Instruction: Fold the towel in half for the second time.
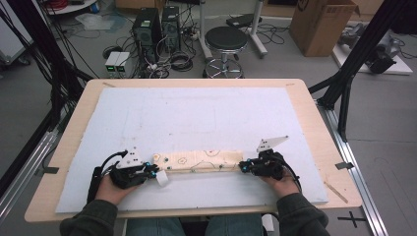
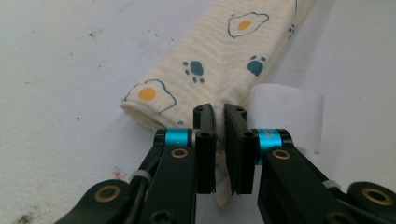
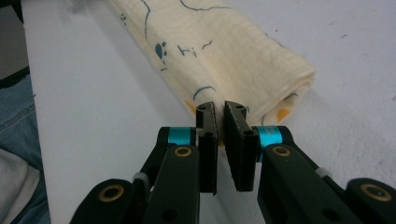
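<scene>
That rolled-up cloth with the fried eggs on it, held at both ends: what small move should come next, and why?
Probably lift both ends together, slightly and level. The left gripper and right gripper are each shut on an end of the cloth, which lies folded into a long strip on the white mat. Raising one end alone would likely let it sag or unroll.

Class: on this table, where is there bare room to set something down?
Free: the white mat between the folded cloth and the far edge. Crowded: the near strip, where the left tongs and right tongs pinch the cloth's ends.
</scene>
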Tool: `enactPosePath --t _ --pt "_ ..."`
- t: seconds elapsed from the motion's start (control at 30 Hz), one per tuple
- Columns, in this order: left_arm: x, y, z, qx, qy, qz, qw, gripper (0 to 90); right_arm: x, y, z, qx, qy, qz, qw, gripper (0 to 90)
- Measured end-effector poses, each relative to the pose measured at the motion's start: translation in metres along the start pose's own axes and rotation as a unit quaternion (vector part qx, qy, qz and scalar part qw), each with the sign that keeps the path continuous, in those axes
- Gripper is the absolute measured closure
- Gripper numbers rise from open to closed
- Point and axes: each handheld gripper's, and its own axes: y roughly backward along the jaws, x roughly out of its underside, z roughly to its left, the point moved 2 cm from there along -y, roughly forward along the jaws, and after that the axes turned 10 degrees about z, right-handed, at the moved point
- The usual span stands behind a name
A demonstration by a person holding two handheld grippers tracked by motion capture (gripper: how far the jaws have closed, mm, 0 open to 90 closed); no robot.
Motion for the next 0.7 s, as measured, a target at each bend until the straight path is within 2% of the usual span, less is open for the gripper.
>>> enactPosePath --t 0.07,0.17,0.27,0.33,0.47,0.57,0.7 --pt "0.000 0.001 0.000 0.000 0.002 -0.001 1.0000 76.9 0.000 0.000 0.000 0.000 -0.002 -0.001 1.0000 79.8" --pt "0.001 0.004 0.000 0.022 0.011 -0.013 0.9996 63.9 0.001 0.002 -0.001 -0.004 -0.007 -0.008 0.9999 70.5" --pt "0.001 0.008 0.002 0.030 0.023 -0.027 0.9989 51.3 0.001 0.006 -0.001 -0.009 -0.012 -0.018 0.9997 61.7" --pt "0.001 0.013 0.003 0.034 0.031 -0.043 0.9980 49.8 0.001 0.009 0.001 -0.012 -0.012 -0.028 0.9995 56.5" --pt "-0.001 0.017 0.004 0.034 0.037 -0.059 0.9970 46.0 -0.001 0.017 0.005 -0.017 -0.003 -0.051 0.9985 52.6" --pt "-0.005 0.020 0.003 0.035 0.038 -0.066 0.9965 45.6 -0.005 0.020 0.007 -0.018 0.004 -0.062 0.9979 51.8" --pt "-0.013 0.020 0.005 0.033 0.039 -0.075 0.9958 46.1 -0.015 0.022 0.007 -0.021 0.004 -0.061 0.9979 54.4"
